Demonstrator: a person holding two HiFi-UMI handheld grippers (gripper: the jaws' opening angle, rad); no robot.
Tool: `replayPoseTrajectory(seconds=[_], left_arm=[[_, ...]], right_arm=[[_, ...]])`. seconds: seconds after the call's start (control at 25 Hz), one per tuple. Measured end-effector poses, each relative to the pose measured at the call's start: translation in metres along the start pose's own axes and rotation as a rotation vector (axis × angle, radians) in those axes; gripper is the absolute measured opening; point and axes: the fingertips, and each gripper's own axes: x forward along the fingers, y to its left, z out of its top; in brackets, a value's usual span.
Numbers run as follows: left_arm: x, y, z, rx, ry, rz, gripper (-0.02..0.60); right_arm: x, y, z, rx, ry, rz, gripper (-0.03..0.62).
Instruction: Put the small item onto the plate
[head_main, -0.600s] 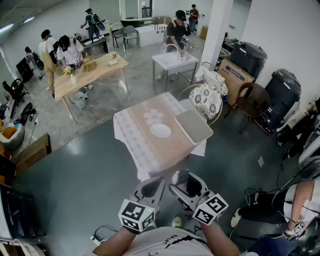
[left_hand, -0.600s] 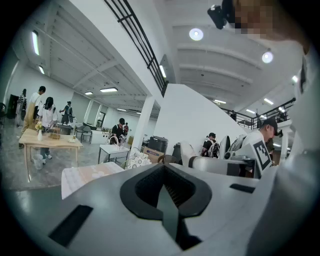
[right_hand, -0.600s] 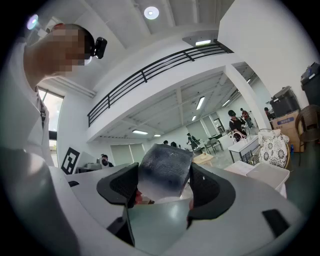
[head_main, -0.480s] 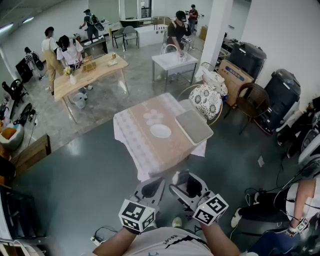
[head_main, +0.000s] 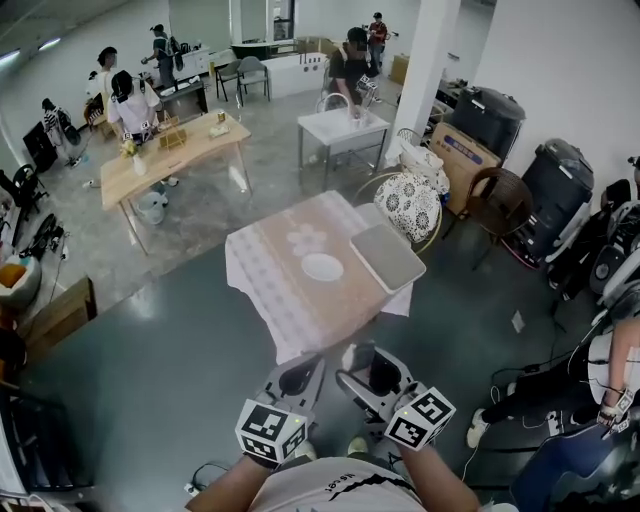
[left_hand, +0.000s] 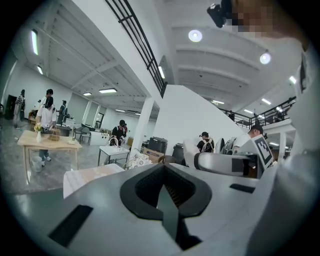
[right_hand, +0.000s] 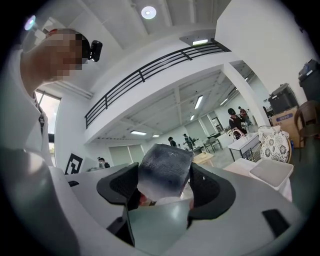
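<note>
A white plate (head_main: 322, 267) lies on a small table (head_main: 265, 290) with a pale cloth, well ahead of me across the floor. Both grippers are held close to my body, far from the table. My right gripper (head_main: 372, 378) is shut on the small item (right_hand: 165, 167), a dark grey block wedged between its jaws and seen dark in the head view (head_main: 383, 371). My left gripper (head_main: 298, 380) is shut, and in the left gripper view its jaws (left_hand: 167, 192) meet with nothing between them.
A grey tray (head_main: 388, 255) rests on the table's right side, beside the plate. A chair with a patterned cushion (head_main: 410, 200) stands behind the table. Farther off are a wooden table (head_main: 170, 155), a white sink stand (head_main: 340, 128) and several people. Dark machines (head_main: 560, 190) line the right wall.
The head view has shifted slightly, and people in the background have moved. Both grippers keep their places and their grip.
</note>
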Motion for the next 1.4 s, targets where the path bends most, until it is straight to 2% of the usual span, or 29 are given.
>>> replayPoseTrajectory(seconds=[0.44,0.72,0.96,1.4], left_arm=[[-0.004,0.022,0.004,0.024,-0.009,-0.012,0.005],[0.015,0.042,0.001,0.040,-0.013,-0.002,0.005],[0.050,0.082,0.004,0.050,-0.018,0.045,0.005],[0.157,0.164,0.015,0.043,0.028,0.097,0.005]], right_arm=[[0.014,0.000,-0.004,0.023,-0.015,-0.044,0.336],[0.038,-0.025,-0.011,0.038,-0.008,-0.037,0.336],[0.079,-0.064,-0.014,0.059,0.017,-0.017,0.336],[0.174,-0.171,-0.003,0.062,0.128,-0.007,0.336]])
